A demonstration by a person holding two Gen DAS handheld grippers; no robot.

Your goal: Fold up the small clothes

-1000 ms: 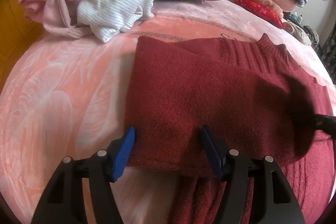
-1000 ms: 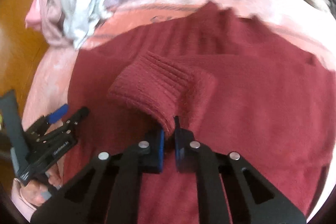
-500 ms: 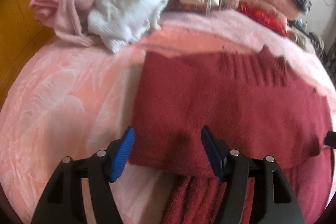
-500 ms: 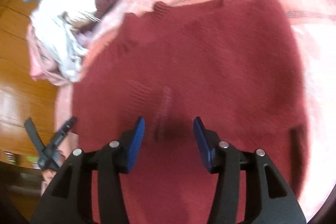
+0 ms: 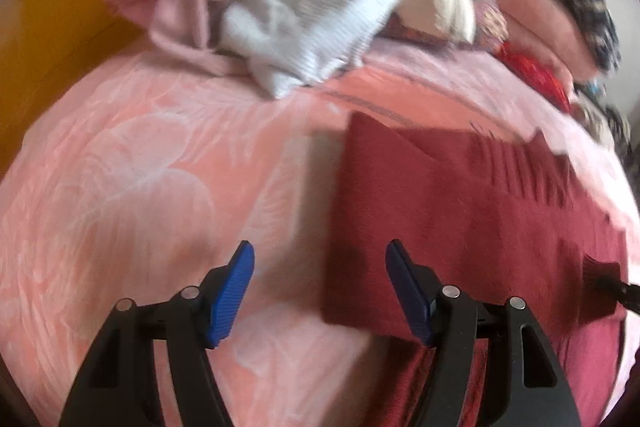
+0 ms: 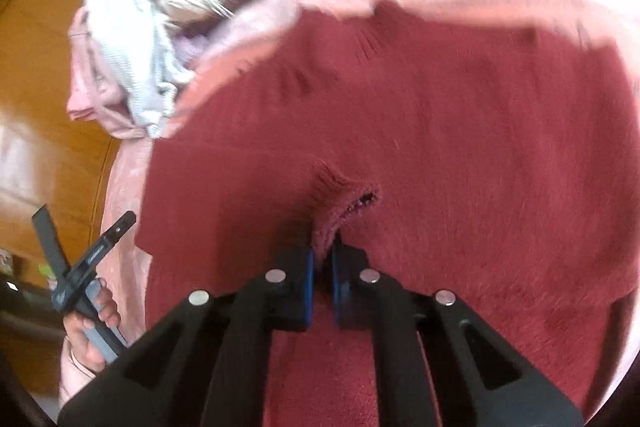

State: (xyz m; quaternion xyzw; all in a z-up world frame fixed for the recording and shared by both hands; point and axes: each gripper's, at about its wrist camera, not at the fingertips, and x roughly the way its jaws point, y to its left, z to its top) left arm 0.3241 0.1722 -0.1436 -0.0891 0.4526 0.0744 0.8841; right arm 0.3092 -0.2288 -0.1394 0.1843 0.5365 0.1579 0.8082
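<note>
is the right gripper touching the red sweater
Touching. In the right wrist view the right gripper has its blue pads shut on a pinched-up ridge of the red sweater, with the knit rising from between them.

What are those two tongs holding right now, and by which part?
The right tongs pinch a ribbed cuff of the red sweater. The left tongs are open, holding nothing.

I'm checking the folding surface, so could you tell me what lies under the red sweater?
The red sweater lies on a pink patterned blanket, which shows around its left and far edges. Whatever lies beneath its middle is covered.
</note>
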